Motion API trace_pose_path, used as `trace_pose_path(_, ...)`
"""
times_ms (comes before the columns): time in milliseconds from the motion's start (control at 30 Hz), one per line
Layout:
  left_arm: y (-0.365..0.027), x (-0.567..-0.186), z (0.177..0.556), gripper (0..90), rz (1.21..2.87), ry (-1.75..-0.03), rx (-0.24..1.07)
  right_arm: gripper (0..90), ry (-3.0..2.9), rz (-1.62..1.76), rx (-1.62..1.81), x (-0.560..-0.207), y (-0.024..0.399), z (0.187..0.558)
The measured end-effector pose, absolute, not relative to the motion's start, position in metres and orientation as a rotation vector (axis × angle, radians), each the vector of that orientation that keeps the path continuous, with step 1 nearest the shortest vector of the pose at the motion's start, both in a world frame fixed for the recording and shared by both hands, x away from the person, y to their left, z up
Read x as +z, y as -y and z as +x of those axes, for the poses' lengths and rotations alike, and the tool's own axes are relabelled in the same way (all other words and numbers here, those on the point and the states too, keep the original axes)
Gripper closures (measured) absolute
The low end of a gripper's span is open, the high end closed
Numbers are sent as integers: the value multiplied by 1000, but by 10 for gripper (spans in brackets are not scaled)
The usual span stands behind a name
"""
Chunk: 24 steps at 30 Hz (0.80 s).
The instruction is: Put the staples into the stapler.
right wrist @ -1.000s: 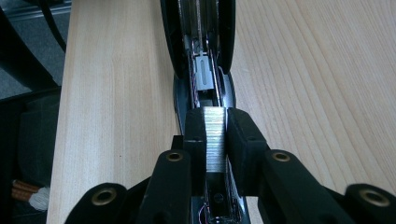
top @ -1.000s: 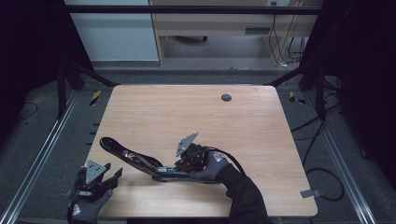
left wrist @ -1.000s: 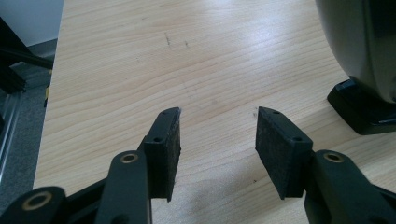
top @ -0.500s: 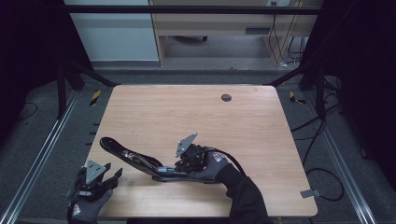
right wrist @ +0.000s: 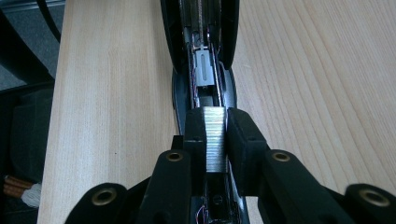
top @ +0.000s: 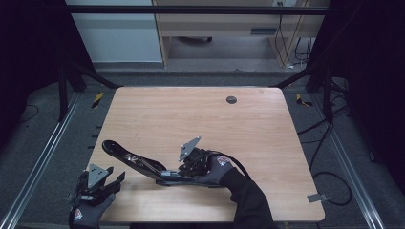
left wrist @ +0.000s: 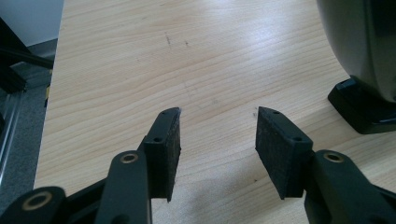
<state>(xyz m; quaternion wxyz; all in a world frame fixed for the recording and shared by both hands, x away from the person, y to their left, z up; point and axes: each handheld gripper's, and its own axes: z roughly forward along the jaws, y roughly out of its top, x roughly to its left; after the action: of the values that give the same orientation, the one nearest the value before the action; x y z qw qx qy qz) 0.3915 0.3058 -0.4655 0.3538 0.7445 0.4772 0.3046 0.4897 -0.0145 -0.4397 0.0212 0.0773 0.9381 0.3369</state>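
High view, stapler: a black stapler (top: pixel 138 161) lies opened out flat near the table's (top: pixel 267 143) front edge, its long arm running toward ten o'clock from the right hand.
High view, right gripper: the right gripper (top: pixel 177 172) sits at the stapler's hinge end, at about five o'clock of the table's middle.
High view, left gripper: the left gripper (top: pixel 111 179) hovers at the front-left corner, around seven o'clock, apart from the stapler.
Left gripper view, claw: released; the two pads (left wrist: pixel 164 149) stand apart over bare wood, with the stapler's dark body (left wrist: pixel 359 60) off at two o'clock.
Right gripper view, claw: clenched on a silvery strip of staples (right wrist: pixel 215 140), held upright right above the open magazine channel (right wrist: pixel 204 60).
Step in hand, my reading: loading the staples.
Doing it well: I'd keep the strip dead in line with the channel, legs down, lower it square, and only then let go; the idle left gripper could steady the arm.
Against the earlier frames: nothing has shifted that I can spot; both hands and the stapler sit just where they were.
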Motion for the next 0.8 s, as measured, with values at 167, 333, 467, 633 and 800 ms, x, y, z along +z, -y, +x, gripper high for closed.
trace_pose_path(167,-306,-466,392,498,1925,-1235,787,785,-2908,234,1040,-440,14,490)
trace_pose_path(333,-306,-466,392,498,1926,-1236,785,785,-2909,231,1041,-441,14,491)
trace_pose_path(467,-305,-466,392,498,1925,-1236,785,785,-2907,221,1037,-441,14,491)
trace_pose_path(633,-305,-466,392,498,1925,-1236,786,785,-2910,211,1043,-441,14,492)
trace_pose_path(800,-305,-466,392,498,1926,-1236,785,785,-2913,197,994,-441,13,492)
